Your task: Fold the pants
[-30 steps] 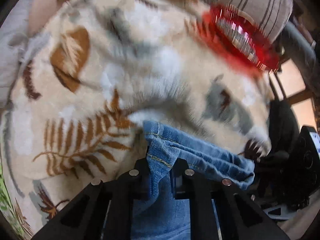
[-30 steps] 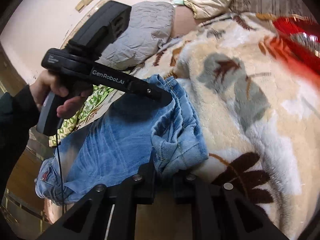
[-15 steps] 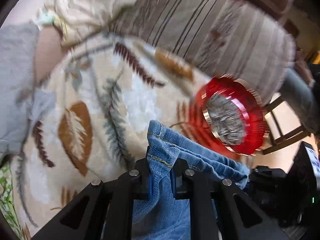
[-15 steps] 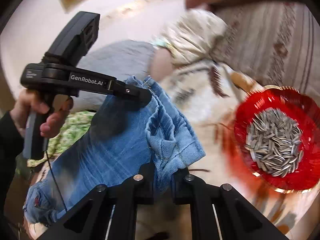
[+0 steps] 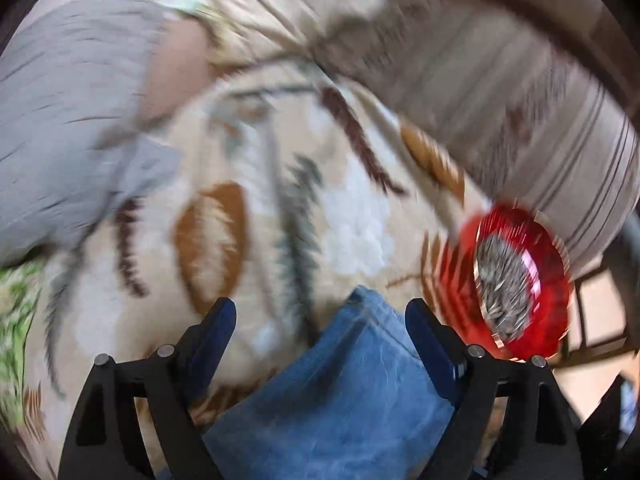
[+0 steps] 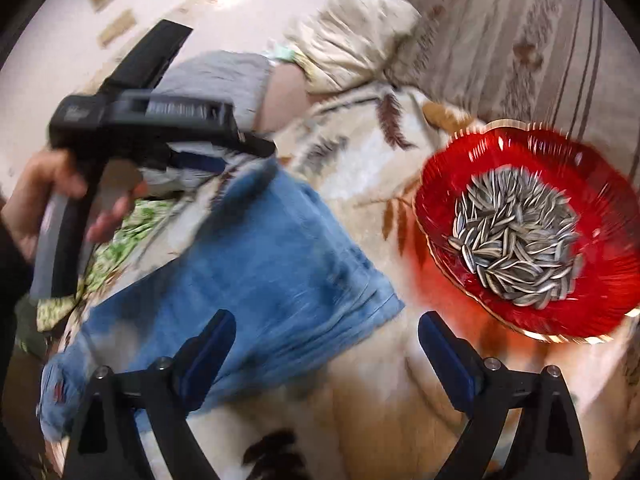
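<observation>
The blue denim pants (image 6: 256, 264) lie folded on a leaf-patterned blanket (image 6: 360, 168). They also show in the left wrist view (image 5: 344, 392), running back between the fingers. My left gripper (image 5: 320, 320) is open, with the pants' end below the gap. In the right wrist view the left gripper (image 6: 224, 156) hovers at the pants' far corner, held by a hand. My right gripper (image 6: 326, 334) is open and empty just above the pants' near right corner. Both views are blurred by motion.
A red glass dish (image 6: 532, 232) of sunflower seeds sits on the blanket right of the pants; it also shows in the left wrist view (image 5: 516, 284). A striped cushion (image 6: 520, 40), a grey quilted cushion (image 5: 60, 120) and a green patterned cloth (image 6: 120, 240) border the blanket.
Both grippers were shut on the pants' hem and carried it forward over the blanket. Now both have opened and let go, and the pants lie flat.
</observation>
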`<state>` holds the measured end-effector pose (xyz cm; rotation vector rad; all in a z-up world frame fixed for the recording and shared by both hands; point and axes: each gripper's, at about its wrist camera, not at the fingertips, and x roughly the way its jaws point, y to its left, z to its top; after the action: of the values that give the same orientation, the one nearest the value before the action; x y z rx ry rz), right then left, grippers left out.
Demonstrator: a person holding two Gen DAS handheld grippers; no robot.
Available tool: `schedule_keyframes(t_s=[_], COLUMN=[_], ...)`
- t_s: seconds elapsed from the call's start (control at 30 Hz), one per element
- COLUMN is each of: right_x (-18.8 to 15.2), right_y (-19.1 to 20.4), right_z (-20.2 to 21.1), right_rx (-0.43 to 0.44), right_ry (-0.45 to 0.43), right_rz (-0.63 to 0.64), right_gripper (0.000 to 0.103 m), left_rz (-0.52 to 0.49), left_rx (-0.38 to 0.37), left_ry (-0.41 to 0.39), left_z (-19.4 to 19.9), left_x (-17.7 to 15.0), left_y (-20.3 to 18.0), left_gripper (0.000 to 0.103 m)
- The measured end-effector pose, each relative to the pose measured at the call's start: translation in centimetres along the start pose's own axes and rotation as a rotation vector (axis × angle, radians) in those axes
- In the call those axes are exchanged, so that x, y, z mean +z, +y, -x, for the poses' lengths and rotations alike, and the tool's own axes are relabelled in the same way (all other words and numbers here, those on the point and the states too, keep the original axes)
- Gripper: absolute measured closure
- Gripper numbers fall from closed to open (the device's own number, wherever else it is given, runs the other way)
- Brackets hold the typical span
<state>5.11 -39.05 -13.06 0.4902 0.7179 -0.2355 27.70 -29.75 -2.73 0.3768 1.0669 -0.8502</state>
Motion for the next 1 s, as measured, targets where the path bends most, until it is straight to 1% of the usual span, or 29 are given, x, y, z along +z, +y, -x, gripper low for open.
schedule_keyframes(t_s=[0.1, 0.13, 0.2, 0.23, 0.3, 0.4, 0.43, 0.47, 0.57, 0.63, 0.73, 0.83, 0.9, 0.93, 1.0], right_x=[-0.9, -1.0, -1.0, -0.8, -0.8, -1.0, -1.2, -1.4, -3.5, -5.5, -9.0, -13.1, -15.0, -16.3, -17.7], right_y=[1.5, 2.1, 3.4, 4.2, 5.6, 8.9, 10.4, 11.5, 15.9, 19.0, 23.8, 28.7, 30.9, 32.5, 34.3], right_z=[2.3, 2.9, 3.7, 3.9, 4.5, 4.6, 4.4, 4.2, 3.4, 3.0, 3.1, 3.4, 3.2, 3.0, 2.6], right_rx=[0.031, 0.048, 0.090, 0.117, 0.161, 0.267, 0.314, 0.335, 0.411, 0.466, 0.516, 0.570, 0.572, 0.569, 0.562], right_ry=[-0.034, -0.041, -0.053, -0.063, -0.073, -0.054, -0.043, -0.031, 0.024, 0.054, 0.049, 0.027, 0.011, 0.005, 0.001], right_rz=[0.045, 0.062, 0.094, 0.115, 0.147, 0.229, 0.277, 0.313, 0.500, 0.649, 0.880, 1.092, 1.169, 1.219, 1.279], right_gripper=[0.009, 0.009, 0.008, 0.008, 0.008, 0.008, 0.008, 0.009, 0.008, 0.008, 0.009, 0.009, 0.009, 0.009, 0.009], left_rz=[0.117, 0.147, 0.204, 0.238, 0.282, 0.355, 0.383, 0.416, 0.505, 0.597, 0.735, 0.888, 0.978, 1.017, 1.072], left_rx=[-0.007, -0.008, 0.007, 0.031, 0.074, 0.137, 0.155, 0.177, 0.217, 0.227, 0.217, 0.138, 0.077, 0.032, -0.056], left_ry=[-0.077, -0.096, -0.131, -0.150, -0.174, -0.216, -0.228, -0.238, -0.237, -0.217, -0.191, -0.183, -0.180, -0.184, -0.199], left_z=[6.2, 7.8, 11.7, 14.2, 17.3, 21.7, 22.9, 23.9, 25.4, 25.2, 24.6, 23.1, 21.8, 21.1, 19.9], left_x=[-2.3, -3.2, -5.8, -7.9, -10.9, -16.7, -18.8, -21.3, -27.4, -31.5, -36.7, -40.7, -42.9, -43.9, -45.6], left_y=[3.0, 3.8, 5.8, 7.0, 8.5, 10.9, 11.8, 12.7, 15.5, 17.8, 21.2, 24.3, 25.6, 26.0, 26.2], left_gripper=[0.010, 0.010, 0.010, 0.010, 0.010, 0.009, 0.008, 0.008, 0.008, 0.008, 0.008, 0.008, 0.008, 0.008, 0.008])
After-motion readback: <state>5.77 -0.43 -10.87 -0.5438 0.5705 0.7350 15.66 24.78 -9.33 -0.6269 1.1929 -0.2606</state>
